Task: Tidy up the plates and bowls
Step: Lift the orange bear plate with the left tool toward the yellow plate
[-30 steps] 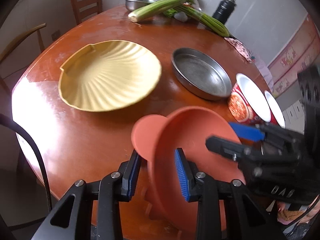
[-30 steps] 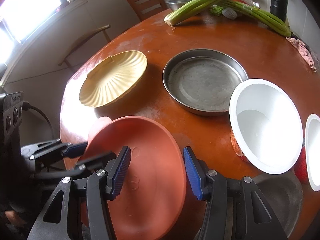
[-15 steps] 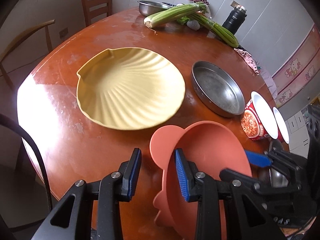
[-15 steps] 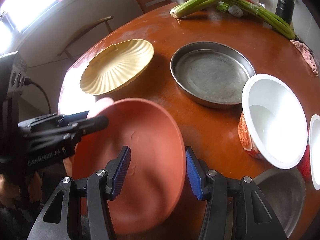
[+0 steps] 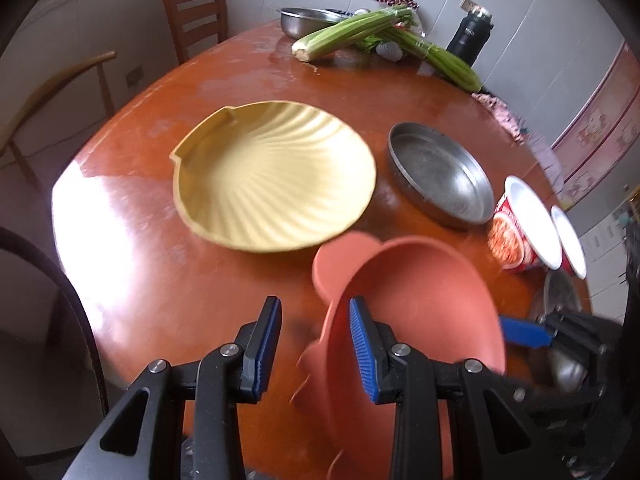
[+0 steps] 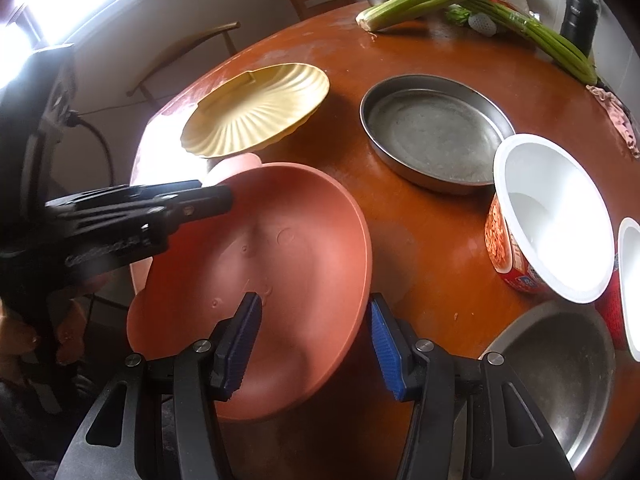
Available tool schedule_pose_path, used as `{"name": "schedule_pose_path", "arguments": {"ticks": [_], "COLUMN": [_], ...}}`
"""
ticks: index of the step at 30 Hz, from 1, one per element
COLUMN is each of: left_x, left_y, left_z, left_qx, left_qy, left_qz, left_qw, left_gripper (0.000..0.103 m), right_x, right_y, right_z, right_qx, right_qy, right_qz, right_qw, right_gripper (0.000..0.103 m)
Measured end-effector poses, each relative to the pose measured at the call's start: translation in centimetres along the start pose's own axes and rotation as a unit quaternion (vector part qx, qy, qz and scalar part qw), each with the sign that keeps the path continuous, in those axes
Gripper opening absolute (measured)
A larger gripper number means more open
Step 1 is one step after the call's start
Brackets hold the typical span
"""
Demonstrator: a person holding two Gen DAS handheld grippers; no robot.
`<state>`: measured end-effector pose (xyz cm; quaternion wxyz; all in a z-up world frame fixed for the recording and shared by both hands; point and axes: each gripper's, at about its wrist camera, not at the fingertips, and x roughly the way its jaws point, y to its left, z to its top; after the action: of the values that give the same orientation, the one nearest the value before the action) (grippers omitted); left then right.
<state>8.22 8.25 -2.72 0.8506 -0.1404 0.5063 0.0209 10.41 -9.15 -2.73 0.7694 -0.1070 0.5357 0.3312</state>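
A terracotta bowl with ear-like tabs [image 5: 420, 312] [image 6: 260, 272] is held tilted above the near table edge. My left gripper [image 5: 314, 344] is open; the bowl's rim lies between its fingers, and I cannot tell if they touch it. My right gripper [image 6: 316, 340] is open, with the bowl's opposite rim between its fingers. A yellow shell-shaped plate [image 5: 272, 176] [image 6: 256, 112] lies just beyond the bowl. A round steel pan [image 5: 440, 176] [image 6: 432, 132] sits to the right of the plate.
Two white instant-noodle cups [image 6: 548, 216] stand at the right, with a steel bowl [image 6: 560, 376] in front of them. Celery stalks [image 5: 360, 32], a steel basin [image 5: 308, 20] and a black flask [image 5: 470, 40] are at the far side. Wooden chairs [image 5: 196, 12] stand behind the round table [image 5: 160, 240].
Both grippers and the terracotta bowl have moved forward toward the yellow plate. The bowl's rim now nearly reaches the plate's near edge.
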Motion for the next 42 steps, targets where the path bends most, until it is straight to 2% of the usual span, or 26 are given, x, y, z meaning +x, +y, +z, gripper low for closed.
{"name": "schedule_pose_path", "arguments": {"ticks": [4,7,18,28,42], "left_x": [0.0,0.0,-0.8,-2.2,-2.8], "left_y": [0.2,-0.2,-0.9,-1.1,-0.2], "left_z": [-1.2,-1.8,-2.2,-1.2,1.3], "left_qx": [-0.008,-0.010,-0.008,-0.003,0.006], "left_qy": [0.016,0.016,0.005,-0.018,-0.037], "left_qz": [-0.005,-0.019,-0.020,-0.010,-0.009], "left_qw": [0.9998,0.9996,0.9998,0.9998,0.9992], "left_gripper": [0.035,0.035,0.035,0.035,0.035], "right_x": [-0.1,-0.2,-0.8,-2.4,-3.5], "right_y": [0.3,0.5,0.4,0.8,1.9], "right_z": [-0.4,-0.7,-1.4,-1.4,0.9], "right_qx": [-0.007,-0.010,0.001,-0.004,-0.006], "right_qy": [0.000,-0.001,-0.013,-0.039,-0.068], "right_qz": [0.003,0.002,-0.001,-0.005,-0.020], "right_qw": [1.000,1.000,1.000,0.999,0.997], "right_gripper": [0.057,0.057,0.057,0.057,0.057]}}
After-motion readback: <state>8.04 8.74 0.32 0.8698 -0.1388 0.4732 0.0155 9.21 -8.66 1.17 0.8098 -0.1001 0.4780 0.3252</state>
